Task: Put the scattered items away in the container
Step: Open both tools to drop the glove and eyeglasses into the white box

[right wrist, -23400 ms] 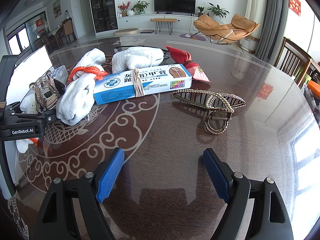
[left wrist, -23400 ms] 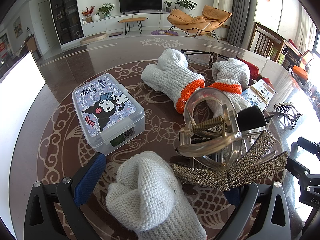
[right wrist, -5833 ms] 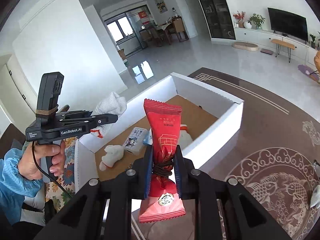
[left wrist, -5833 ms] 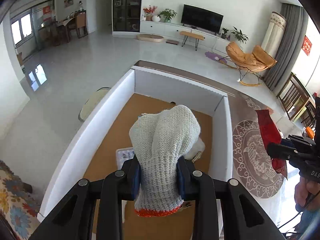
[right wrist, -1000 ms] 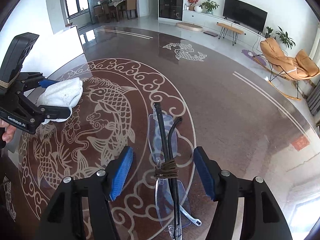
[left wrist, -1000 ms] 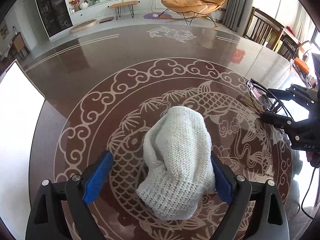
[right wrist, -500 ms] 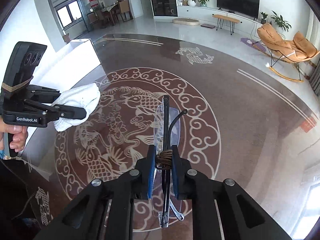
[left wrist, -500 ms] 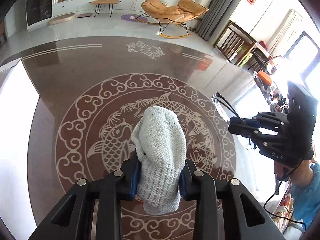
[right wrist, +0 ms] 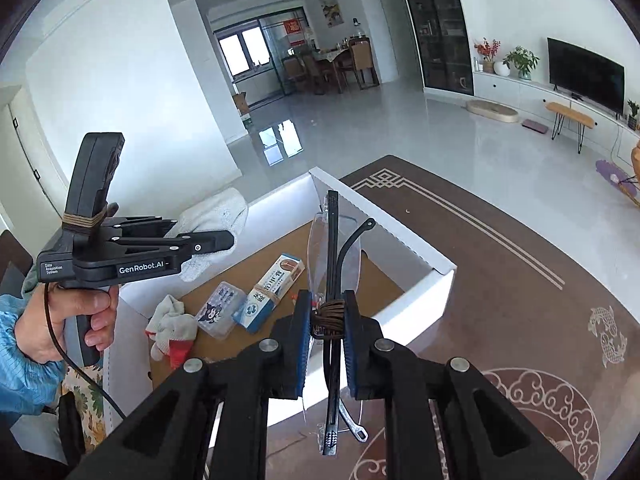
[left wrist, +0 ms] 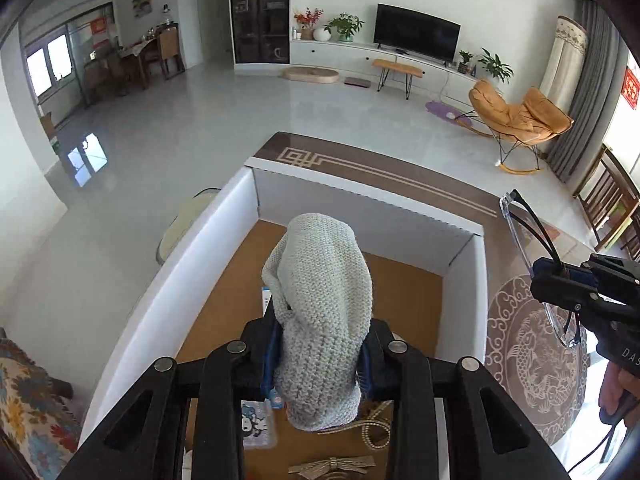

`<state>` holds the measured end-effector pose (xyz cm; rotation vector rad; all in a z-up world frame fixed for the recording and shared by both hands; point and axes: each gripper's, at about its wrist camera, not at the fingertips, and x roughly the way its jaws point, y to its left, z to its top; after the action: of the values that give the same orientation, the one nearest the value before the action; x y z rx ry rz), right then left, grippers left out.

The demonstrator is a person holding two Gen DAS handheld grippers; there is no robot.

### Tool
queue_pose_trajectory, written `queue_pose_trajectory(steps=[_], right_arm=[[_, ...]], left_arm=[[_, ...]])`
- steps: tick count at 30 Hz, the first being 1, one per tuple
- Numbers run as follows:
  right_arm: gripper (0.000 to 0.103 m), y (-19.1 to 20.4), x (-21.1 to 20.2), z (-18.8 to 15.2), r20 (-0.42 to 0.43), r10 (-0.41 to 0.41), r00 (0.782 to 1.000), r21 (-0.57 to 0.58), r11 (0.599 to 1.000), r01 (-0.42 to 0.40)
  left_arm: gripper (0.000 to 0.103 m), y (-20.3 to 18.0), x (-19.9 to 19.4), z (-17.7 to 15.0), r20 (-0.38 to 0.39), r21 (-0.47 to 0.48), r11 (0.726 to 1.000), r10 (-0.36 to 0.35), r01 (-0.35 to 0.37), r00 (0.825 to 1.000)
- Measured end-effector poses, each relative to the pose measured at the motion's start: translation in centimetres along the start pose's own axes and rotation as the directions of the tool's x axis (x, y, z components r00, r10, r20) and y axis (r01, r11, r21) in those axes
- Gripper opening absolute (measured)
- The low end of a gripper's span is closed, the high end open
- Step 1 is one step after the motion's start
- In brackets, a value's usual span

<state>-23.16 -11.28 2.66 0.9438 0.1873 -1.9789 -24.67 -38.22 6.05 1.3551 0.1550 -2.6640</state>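
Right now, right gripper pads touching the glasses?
Touching. Right wrist view: right gripper has both blue pads pressed against the folded glasses at the brown band, no gap.

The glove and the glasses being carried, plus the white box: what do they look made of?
Glove: off-white knitted yarn, probably cotton; the stitch ribs show, matte. Glasses: clear glossy lens, likely plastic, with thin black temples, a brown band wound around them. White box: likely corrugated cardboard, going by the fluted top edge, white walls and brown floor.

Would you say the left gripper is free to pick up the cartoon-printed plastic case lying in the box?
Probably not yet: the left gripper is shut on the knitted glove, so its jaws are occupied, though the plastic case lies uncovered in the open-topped box.
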Motion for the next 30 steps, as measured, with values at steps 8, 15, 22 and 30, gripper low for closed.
queue_pose_trajectory(steps=[8,15,22,30], right_arm=[[0.056,2.4,14.1,2.5,-0.187,-0.15,0.971,-0.065,0.988,0.14],[0.072,2.8,12.5,2.0,-0.152,-0.155,0.976,-0.046,0.988,0.149],[0.072,5.5,3.8,-2.3,-0.171,-0.149,0.974,-0.094,0.986,0.135],[0.072,7.9,-0.5,-5.0,-0.192,-0.168,0.967,-0.108,0.983,0.149]], left_arm=[[0.069,5.6,7.0,-2.8,-0.142,-0.112,0.987,0.102,-0.118,0.985],[0.091,6.6,5.4,-5.4,-0.164,-0.234,0.947,0.183,-0.218,0.969],[0.093,2.2,-4.7,-8.7,0.04,-0.266,0.943,0.216,-0.197,0.976],[0.096,-2.1,-9.9,-10.1,0.105,-0.262,0.93,0.294,-0.259,0.95]])
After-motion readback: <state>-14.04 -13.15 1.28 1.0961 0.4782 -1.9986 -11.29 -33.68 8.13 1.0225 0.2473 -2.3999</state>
